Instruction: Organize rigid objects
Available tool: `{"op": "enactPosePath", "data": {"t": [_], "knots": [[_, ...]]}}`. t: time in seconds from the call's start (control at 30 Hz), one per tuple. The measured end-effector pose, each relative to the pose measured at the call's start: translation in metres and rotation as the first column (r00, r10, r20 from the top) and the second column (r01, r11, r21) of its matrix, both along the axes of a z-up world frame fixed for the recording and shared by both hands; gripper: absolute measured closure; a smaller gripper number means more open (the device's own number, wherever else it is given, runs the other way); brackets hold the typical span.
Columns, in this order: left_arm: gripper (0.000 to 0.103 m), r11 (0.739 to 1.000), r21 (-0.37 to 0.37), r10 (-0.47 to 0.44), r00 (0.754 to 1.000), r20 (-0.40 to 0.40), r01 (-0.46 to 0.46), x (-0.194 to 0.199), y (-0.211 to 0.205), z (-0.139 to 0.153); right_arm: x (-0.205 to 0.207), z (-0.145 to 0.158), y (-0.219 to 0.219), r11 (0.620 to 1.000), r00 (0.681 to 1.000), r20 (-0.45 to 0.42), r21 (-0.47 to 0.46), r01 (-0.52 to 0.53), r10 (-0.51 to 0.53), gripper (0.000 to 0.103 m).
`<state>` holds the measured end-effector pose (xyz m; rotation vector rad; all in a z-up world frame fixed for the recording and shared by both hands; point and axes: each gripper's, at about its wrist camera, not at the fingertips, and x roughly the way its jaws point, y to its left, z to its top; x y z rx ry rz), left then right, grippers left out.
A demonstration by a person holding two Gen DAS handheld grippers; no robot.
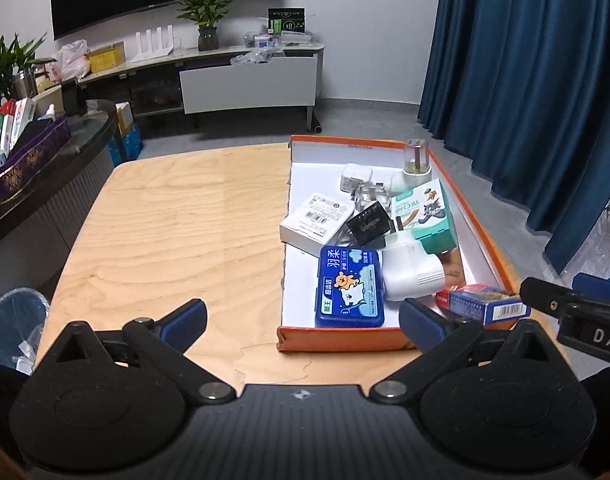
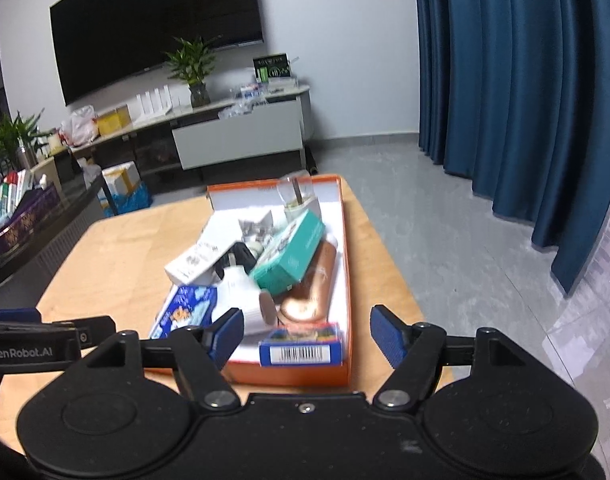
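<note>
**Two empty grippers pull clear of a filled orange tray**

Both hand-held grippers hang low over the near edge of a pale plywood table (image 1: 165, 220). The left gripper (image 1: 303, 322) has its blue-padded jaws spread as wide as they go, with nothing between them. The right gripper (image 2: 307, 330) is partly open, its jaws also empty, framing the near end of the tray without touching it.

A shallow orange cardboard tray with a white floor (image 1: 487, 240) sits on the right side of the table and holds all the rigid items in a loose pile. Nearest lies a blue hinged plastic case with a cartoon bear (image 1: 349, 288) and a small blue carton with a barcode (image 2: 301, 346). Behind them are a white plug-in adapter (image 1: 411, 274), a teal cardboard box (image 2: 291, 258), a flat white box (image 1: 315, 220) and a copper-coloured bottle (image 2: 311, 292). A small clear-domed device (image 1: 416, 160) stands at the far end; the right wrist view is blurred, so finer detail there is uncertain.

Judging by the bare tabletop, gathering appears finished or nearly so. Any next move would call for tidying the heap, perhaps squaring the tilted boxes so they lie flat.
</note>
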<state>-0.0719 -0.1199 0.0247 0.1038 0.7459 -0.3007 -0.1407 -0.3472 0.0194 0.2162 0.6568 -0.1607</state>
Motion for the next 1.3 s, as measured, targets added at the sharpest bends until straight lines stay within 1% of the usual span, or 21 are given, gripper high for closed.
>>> {"op": "enactPosePath", "data": {"t": [0.23,0.7,1.3], "knots": [[0.0,1.0,0.012,-0.015,1.0,0.013,0.015,-0.009,-0.008,-0.004,0.0,-0.002,0.002,1.0,1.0,-0.01,-0.009,-0.004,0.004,0.02],[0.0,1.0,0.015,-0.026,1.0,-0.008,0.026,-0.009,-0.013,-0.014,0.007,-0.008,0.003,1.0,0.999,-0.031,-0.018,-0.012,0.011,0.02],[0.0,0.999,0.013,-0.041,0.999,-0.016,0.041,-0.009,-0.016,-0.016,0.008,-0.009,0.005,1.0,0.999,-0.033,-0.017,-0.014,0.013,0.02]]}}
